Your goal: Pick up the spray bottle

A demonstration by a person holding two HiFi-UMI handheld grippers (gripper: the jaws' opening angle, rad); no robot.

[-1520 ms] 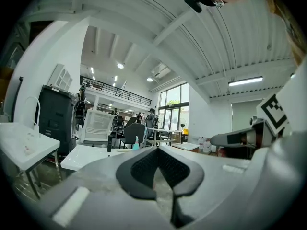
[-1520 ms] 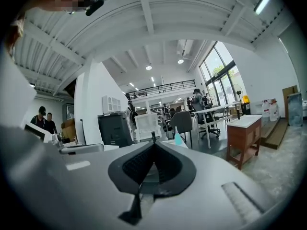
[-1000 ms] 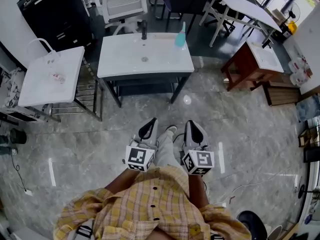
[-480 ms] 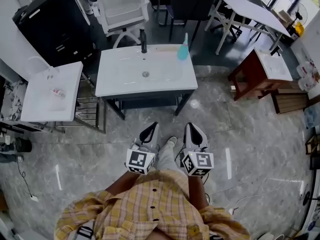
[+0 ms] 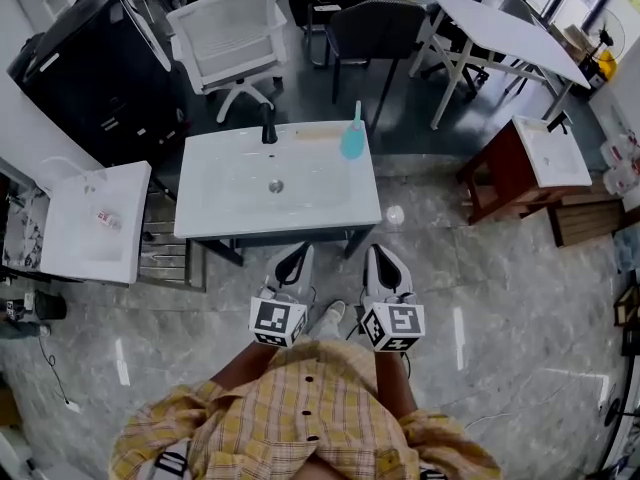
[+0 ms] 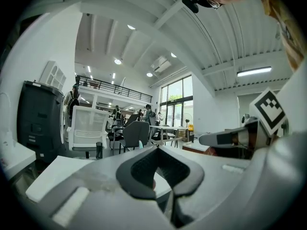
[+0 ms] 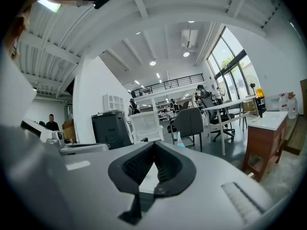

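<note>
The teal spray bottle (image 5: 352, 138) stands upright at the far right edge of a white sink table (image 5: 230, 208), right of a dark faucet (image 5: 268, 123). Both grippers are held side by side in front of the person's body, short of the table's near edge. My left gripper (image 5: 300, 251) is shut with nothing in it, and so is my right gripper (image 5: 377, 251). In the left gripper view the bottle (image 6: 140, 145) shows just past the shut gripper tips (image 6: 154, 147). The right gripper view shows the bottle (image 7: 179, 139) small beyond the shut gripper tips (image 7: 154, 143).
Behind the sink table stand a white mesh chair (image 5: 235, 33) and a dark chair (image 5: 375, 23). A black cabinet (image 5: 90, 63) is at the far left, a smaller white basin unit (image 5: 90, 218) at the left, a brown stand (image 5: 525, 158) at the right.
The person has walked forward: the sink table and bottle are now much closer to both grippers. The grippers keep their pose and stay shut.
</note>
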